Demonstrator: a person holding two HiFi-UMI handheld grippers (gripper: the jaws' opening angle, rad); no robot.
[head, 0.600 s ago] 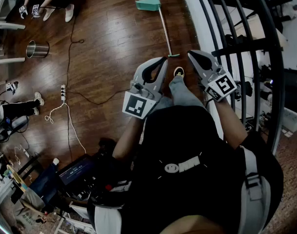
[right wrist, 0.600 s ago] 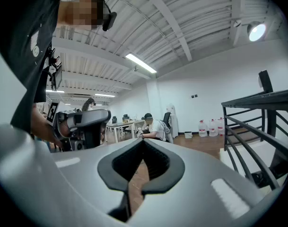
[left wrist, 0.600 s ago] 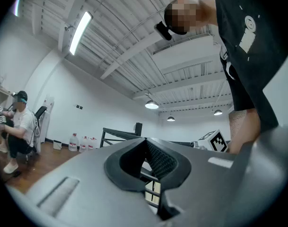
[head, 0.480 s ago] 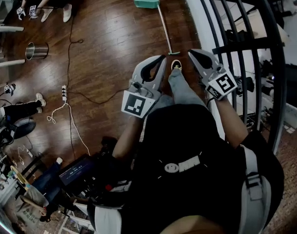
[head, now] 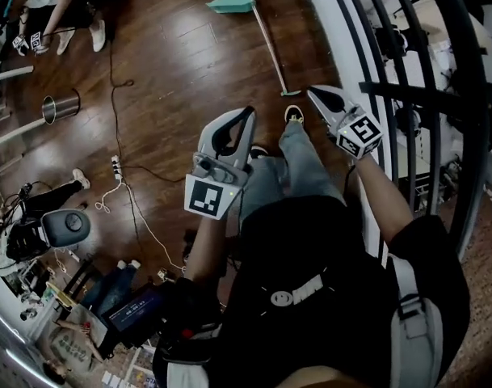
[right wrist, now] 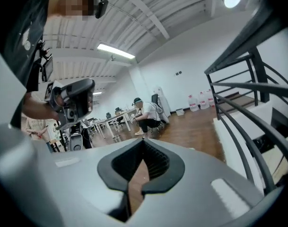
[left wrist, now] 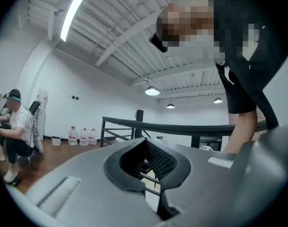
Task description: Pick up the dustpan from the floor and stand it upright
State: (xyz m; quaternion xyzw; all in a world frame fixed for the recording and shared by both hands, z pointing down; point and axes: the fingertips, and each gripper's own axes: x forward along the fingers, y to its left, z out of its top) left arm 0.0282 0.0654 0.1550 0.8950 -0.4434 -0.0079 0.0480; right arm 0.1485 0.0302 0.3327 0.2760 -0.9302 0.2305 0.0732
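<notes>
Both tongs are shut and hold nothing: the left tongs (head: 246, 113) and the right tongs (head: 313, 92) are up in the air in front of the person. Since a moment ago the left tongs have dropped lower and more to the left in the head view. A second shoe (head: 258, 150) now shows behind the front shoe (head: 293, 114), so I think the person is walking up to the dustpan (head: 232, 3). It has not been touched yet, so the picking up is still to come. The dustpan lies flat on the wood floor (head: 181, 71). Its long handle (head: 270, 48) starts just beside the front shoe, near the right tongs. It runs away from the person, a bit to the left, with the green pan at the far end.
</notes>
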